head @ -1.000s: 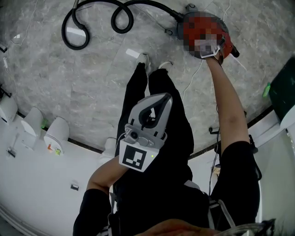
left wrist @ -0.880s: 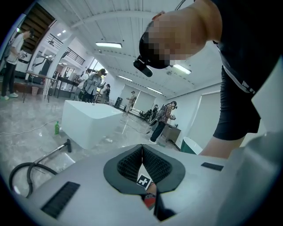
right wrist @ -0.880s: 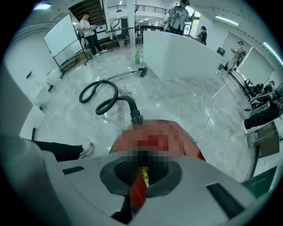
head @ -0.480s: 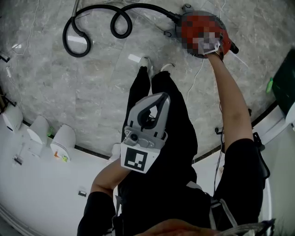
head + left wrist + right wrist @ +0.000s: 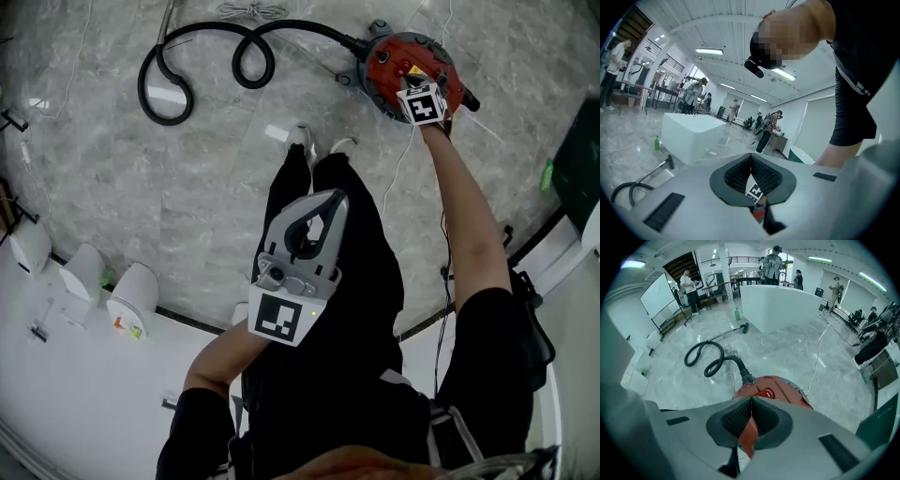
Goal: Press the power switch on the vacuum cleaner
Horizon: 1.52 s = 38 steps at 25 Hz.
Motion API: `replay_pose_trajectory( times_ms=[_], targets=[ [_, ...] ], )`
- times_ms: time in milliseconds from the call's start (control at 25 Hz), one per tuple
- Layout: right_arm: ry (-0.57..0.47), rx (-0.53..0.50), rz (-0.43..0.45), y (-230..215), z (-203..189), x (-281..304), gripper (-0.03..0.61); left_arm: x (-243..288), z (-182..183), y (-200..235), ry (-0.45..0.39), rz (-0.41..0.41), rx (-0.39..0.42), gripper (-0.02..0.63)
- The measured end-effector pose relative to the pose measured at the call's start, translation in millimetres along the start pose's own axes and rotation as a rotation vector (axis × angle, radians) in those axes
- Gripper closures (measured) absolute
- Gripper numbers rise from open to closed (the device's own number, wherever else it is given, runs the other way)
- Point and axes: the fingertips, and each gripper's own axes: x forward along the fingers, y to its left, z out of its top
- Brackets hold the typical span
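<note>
Pointing at the red vacuum cleaner (image 5: 382,64) far right, the right gripper (image 5: 751,400) has its jaws pressed together; the left gripper (image 5: 335,196), nearer, is likewise closed.

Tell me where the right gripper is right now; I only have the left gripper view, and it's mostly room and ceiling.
Observer: In the head view the right gripper is at the top of the red vacuum cleaner on the floor, at the end of an outstretched arm.
Operator: Are its jaws open?
Observer: No. The right gripper view shows them together, tips aimed at the red top; contact I can't confirm.
Operator: And my left gripper?
Observer: The head view shows the left gripper held in front of the person's black trousers, well apart from the vacuum cleaner.
</note>
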Motion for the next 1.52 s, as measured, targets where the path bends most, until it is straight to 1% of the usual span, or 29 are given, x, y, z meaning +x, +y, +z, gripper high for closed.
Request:
replay_pose_trajectory(
  times_ms=[200, 440, 560, 760, 960, 1080, 1160, 1320, 1360, 1480, 1520],
  targets=[
    [-0.069, 0.142, 0.019, 11.4, 6.9, -35.3, 0.56, -11.0, 17.6, -7.9, -0.013, -0.028, 0.018, 0.594],
    [-0.135, 0.203, 0.003, 26.5, 8.5, -90.5, 0.56, -25.1, 25.9, -20.7, 0.019, -0.078, 0.022, 0.594],
    [-0.192, 0.235, -0.036, 29.4, 12.7, -131.5, 0.56, -34.2, 38.5, -22.0, 0.005, -0.09, 0.007, 0.594],
    [-0.347, 0.325, -0.098, 39.6, 27.9, -211.8, 0.56, -39.6, 51.9, -27.9, 0.003, -0.138, 0.041, 0.594],
    [-0.451, 0.461, -0.089, 74.3, 37.1, -292.0, 0.56, -44.8, 70.0, -37.8, -0.004, -0.191, 0.041, 0.594],
    [-0.523, 0.511, -0.084, 100.8, 52.8, -335.5, 0.56, -38.8, 85.9, -37.9, -0.037, -0.2, -0.015, 0.594],
    [-0.564, 0.497, -0.099, 113.5, 62.9, -365.6, 0.56, -35.1, 95.0, -46.1, -0.053, -0.224, -0.033, 0.594],
    [-0.655, 0.368, -0.186, 133.7, 79.8, -436.0, 0.56, -29.4, 107.6, -74.3, -0.077, -0.302, -0.018, 0.594],
    [-0.686, 0.349, -0.199, 141.2, 81.8, -454.2, 0.559, -29.8, 109.1, -82.0, -0.078, -0.323, 0.005, 0.594],
    [-0.767, 0.303, -0.233, 159.0, 85.9, -504.9, 0.56, -33.3, 109.3, -106.0, -0.09, -0.392, 0.122, 0.594],
    [-0.782, 0.297, -0.238, 163.5, 86.6, -518.0, 0.56, -34.0, 111.0, -112.4, -0.094, -0.409, 0.133, 0.594]
  ],
)
